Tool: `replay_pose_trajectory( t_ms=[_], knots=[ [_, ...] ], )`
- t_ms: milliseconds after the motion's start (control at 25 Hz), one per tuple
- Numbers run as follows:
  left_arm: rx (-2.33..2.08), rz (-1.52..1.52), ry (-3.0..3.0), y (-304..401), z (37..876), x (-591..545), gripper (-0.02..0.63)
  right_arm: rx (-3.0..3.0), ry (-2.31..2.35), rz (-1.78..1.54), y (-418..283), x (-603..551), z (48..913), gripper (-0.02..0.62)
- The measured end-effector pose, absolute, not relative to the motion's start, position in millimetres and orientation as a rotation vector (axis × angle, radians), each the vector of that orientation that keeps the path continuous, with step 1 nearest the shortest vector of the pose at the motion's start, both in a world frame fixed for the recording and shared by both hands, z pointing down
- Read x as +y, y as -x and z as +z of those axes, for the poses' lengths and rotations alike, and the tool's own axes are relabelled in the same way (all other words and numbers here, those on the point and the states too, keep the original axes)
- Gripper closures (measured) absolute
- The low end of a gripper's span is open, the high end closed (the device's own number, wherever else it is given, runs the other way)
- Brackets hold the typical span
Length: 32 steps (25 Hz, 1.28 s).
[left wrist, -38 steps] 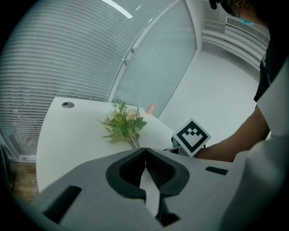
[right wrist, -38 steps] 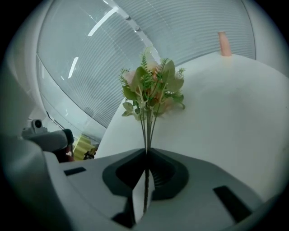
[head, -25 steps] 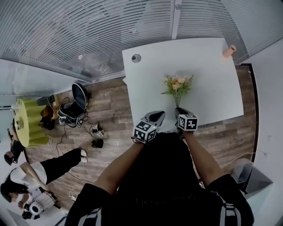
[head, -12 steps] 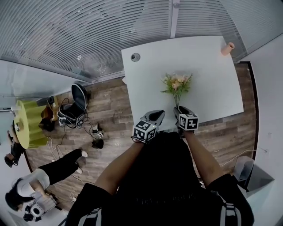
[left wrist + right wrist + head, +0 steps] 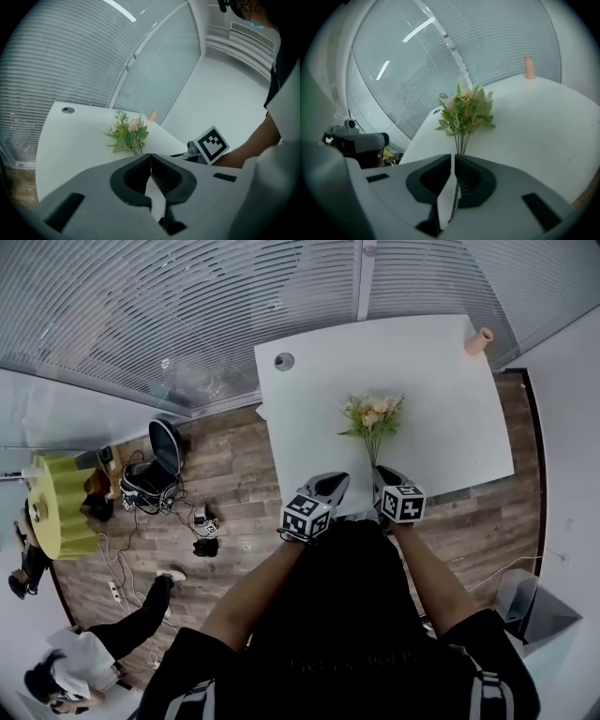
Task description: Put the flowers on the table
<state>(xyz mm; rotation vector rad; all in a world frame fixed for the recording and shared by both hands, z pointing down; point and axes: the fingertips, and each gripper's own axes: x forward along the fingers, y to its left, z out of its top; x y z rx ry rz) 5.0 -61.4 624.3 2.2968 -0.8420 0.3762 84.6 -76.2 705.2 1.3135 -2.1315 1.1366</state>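
A small bunch of flowers with pale peach blooms and green leaves is held over the near part of the white table. My right gripper is shut on its thin stems, which run between the jaws in the right gripper view; the flowers stand up past the right gripper. My left gripper hovers just left of it at the table's near edge. The left gripper is shut with nothing in it, and the flowers show beyond it.
A peach vase stands at the table's far right corner. A round cable grommet sits at the far left corner. Glass walls with blinds lie behind the table. Bags, cables and a person are on the wooden floor to the left.
Both grippers and the flowers have barely shifted. The person on the floor at lower left has moved further down and left.
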Motion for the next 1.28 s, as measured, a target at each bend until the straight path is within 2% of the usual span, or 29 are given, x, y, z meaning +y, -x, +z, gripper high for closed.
replay_pose_trajectory(
  t_ms=[520, 1280],
  knots=[
    [-0.839, 0.331, -2.328, -3, 611, -54, 0.588, -2.231, -1.302, 1.06, -84, -56, 666, 0.558],
    [-0.85, 0.247, -2.514, 8, 547, -31, 0.588, -2.516, -1.308, 0.787, -60, -24, 551, 0.566]
  ],
)
